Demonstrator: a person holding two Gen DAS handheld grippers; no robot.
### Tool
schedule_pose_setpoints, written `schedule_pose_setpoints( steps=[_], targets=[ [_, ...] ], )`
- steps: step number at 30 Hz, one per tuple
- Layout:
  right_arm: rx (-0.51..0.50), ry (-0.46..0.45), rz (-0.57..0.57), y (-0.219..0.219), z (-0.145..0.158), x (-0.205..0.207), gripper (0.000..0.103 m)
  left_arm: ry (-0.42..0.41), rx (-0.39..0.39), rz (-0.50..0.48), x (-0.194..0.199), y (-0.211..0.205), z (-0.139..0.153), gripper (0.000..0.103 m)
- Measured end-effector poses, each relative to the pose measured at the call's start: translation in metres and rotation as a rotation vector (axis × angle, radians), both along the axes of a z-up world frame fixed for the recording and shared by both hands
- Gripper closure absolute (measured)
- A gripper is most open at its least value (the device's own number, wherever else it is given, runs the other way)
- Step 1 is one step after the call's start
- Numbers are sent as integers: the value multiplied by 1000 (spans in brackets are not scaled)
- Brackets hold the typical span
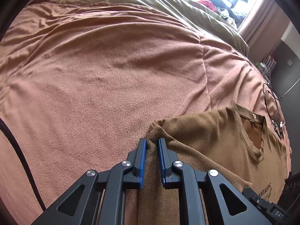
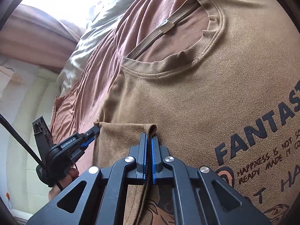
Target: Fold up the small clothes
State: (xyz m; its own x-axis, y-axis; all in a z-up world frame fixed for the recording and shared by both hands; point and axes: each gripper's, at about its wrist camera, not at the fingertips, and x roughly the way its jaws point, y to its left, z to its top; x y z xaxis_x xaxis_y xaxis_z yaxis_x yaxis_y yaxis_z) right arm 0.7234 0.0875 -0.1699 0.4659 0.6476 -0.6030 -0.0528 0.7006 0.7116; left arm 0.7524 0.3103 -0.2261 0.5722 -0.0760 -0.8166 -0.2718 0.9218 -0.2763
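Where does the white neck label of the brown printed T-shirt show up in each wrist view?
Left wrist: white neck label at far right, inside the brown printed T-shirt's collar.
Right wrist: label upper centre, on the back neckband.
Shared landmark: the curved front collar seam.

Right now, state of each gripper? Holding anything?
Left gripper: shut on a bunched fold of the brown T-shirt.
Right gripper: shut on the T-shirt's folded sleeve edge.
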Motion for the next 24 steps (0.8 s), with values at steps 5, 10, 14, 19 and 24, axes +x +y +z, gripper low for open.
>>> schedule_pose_setpoints(
  steps=[5,10,14,19,24],
  targets=[
    [5,15,-15,-6,1,2,100,-24,61,37,-1,2,7,95],
    [20,-7,-17,-11,10,-1,60,1,55,35,-3,4,13,94],
    [6,-46,-39,-21,25,-10,38,12,51,43,-14,2,23,94],
    [10,-63,-42,-41,40,-22,38,16,53,30,-34,-14,41,91],
    [-50,-69,-41,-60,56,-36,38,10,53,11,-59,-39,64,89]
  ],
)
